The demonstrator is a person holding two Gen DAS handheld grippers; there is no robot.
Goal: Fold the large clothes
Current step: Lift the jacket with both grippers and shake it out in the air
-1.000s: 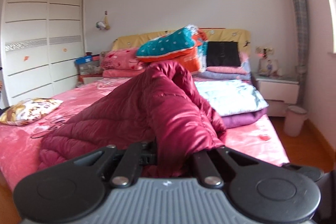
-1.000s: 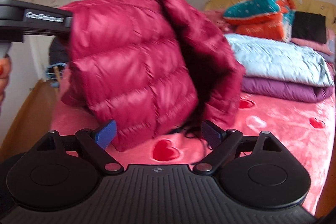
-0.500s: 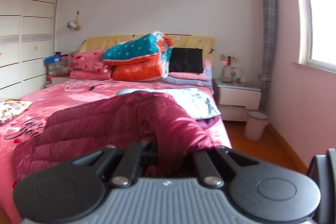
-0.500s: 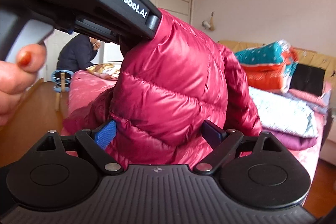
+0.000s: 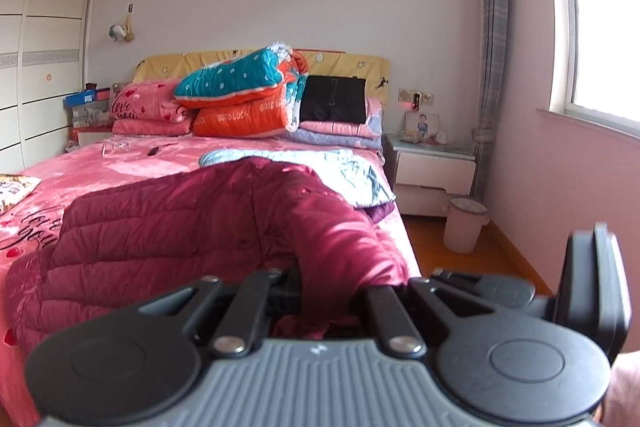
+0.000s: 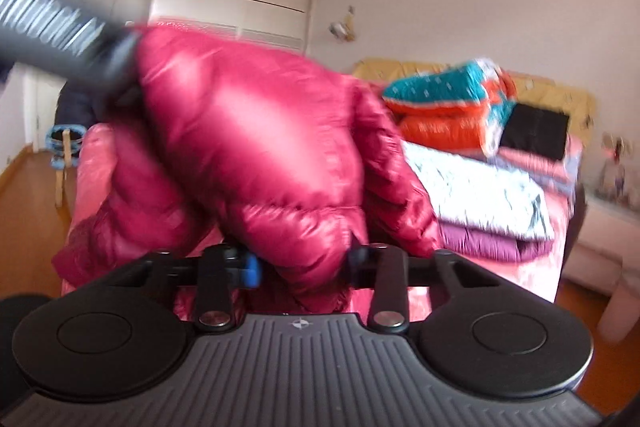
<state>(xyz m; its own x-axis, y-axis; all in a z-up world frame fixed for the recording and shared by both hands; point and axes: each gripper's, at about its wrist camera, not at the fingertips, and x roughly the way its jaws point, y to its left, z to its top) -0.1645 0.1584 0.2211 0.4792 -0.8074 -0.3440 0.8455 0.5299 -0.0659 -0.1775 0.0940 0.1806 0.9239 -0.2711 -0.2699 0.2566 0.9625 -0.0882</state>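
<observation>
Left wrist view: the left tool [image 5: 326, 293] is clamped tight on a fold of a dark red quilted puffer jacket [image 5: 192, 231]. The jacket lies across a bed with a pink heart-print cover [image 5: 132, 167], its long axis running from the tool away to the left, quilting seams roughly parallel to that line. Beyond it sit a folded pale blue quilt [image 5: 352, 175] and a teal and orange bundle [image 5: 244, 95] against the headboard. The other tool's body shows at the right edge.

Right wrist view, blurred: the right tool [image 6: 302, 265] is closing its jaws around a lower edge of the jacket [image 6: 256, 147], fabric between the pads. The jacket hangs lifted, rising up-left to the left tool [image 6: 100, 67], which grips its top corner.
</observation>
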